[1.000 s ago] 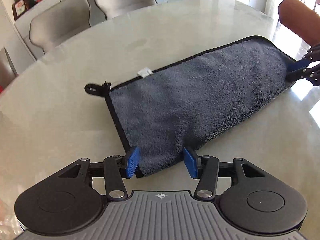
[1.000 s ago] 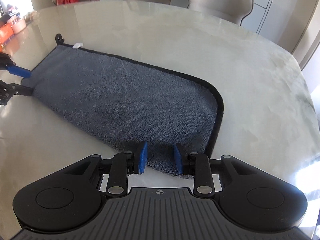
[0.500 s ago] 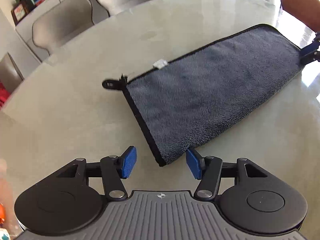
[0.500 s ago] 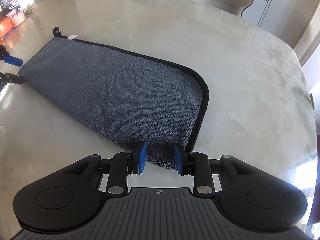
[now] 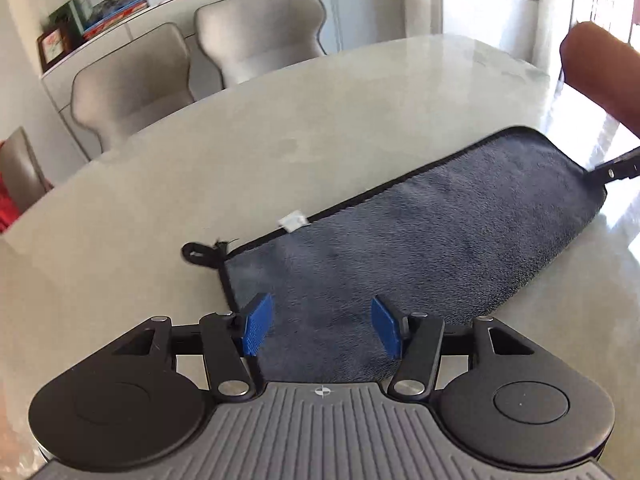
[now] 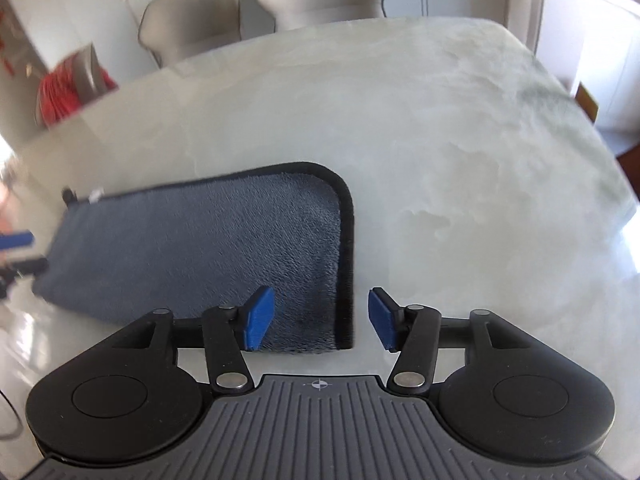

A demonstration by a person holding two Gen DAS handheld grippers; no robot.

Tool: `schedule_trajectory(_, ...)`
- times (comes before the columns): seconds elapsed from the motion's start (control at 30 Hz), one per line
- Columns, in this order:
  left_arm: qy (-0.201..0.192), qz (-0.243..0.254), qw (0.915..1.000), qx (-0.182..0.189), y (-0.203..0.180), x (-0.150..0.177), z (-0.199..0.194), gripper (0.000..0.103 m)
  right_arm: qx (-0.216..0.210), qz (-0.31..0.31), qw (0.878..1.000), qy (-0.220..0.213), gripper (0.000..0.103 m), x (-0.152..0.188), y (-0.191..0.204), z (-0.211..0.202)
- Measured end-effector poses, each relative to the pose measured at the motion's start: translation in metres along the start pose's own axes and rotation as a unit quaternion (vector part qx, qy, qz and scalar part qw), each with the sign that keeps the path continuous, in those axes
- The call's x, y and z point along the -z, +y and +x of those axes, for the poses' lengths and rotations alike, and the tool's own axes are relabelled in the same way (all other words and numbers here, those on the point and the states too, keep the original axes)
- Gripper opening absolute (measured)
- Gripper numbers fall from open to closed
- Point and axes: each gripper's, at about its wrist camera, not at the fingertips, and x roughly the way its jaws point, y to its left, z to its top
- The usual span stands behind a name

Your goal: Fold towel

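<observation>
A dark grey towel (image 5: 420,256) with black trim lies flat on the marble table, folded into a long strip. It has a white tag (image 5: 294,222) and a black hanging loop (image 5: 196,250) at its left end. My left gripper (image 5: 320,330) is open, with the towel's near left corner between its jaws. My right gripper (image 6: 320,318) is open over the towel's (image 6: 200,248) near right corner. The right gripper's finger (image 5: 616,168) shows at the towel's far end in the left wrist view. The left gripper's blue pad (image 6: 16,240) shows at the left edge of the right wrist view.
The marble table (image 6: 460,160) spreads wide beyond and to the right of the towel. Grey upholstered chairs (image 5: 256,32) stand along its far side, with a white sideboard with books behind. A forearm (image 5: 600,68) crosses the upper right of the left wrist view.
Both grippers have opened wider and tilted up, showing more of the room. The left gripper has come back over the towel's left corner; the right gripper has shifted right to straddle the right edge.
</observation>
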Motion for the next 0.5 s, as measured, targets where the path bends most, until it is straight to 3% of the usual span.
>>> schedule_trajectory(0.23, 0.02, 0.003, 0.9998, -0.004, -0.005, 0.003, 0.012, 0.058, -0.038, 0.061, 0.997, -0.026, 0.055, -0.004, -0.02, 0.016)
schedule_trajectory(0.4, 0.032, 0.003, 0.9995, -0.008, 0.0, 0.007, 0.015, 0.059, -0.059, 0.048, 0.997, -0.031, 0.052, -0.012, -0.027, 0.022)
schedule_trajectory(0.47, 0.036, 0.005, 0.9993, -0.007, -0.001, 0.008, 0.016, 0.059, -0.069, 0.037, 0.997, -0.027, 0.038, -0.013, -0.025, 0.025)
schedule_trajectory(0.5, 0.037, 0.005, 0.9993, -0.008, -0.001, 0.009, 0.017, 0.059, -0.067, 0.035, 0.997, -0.024, 0.02, -0.014, -0.024, 0.027)
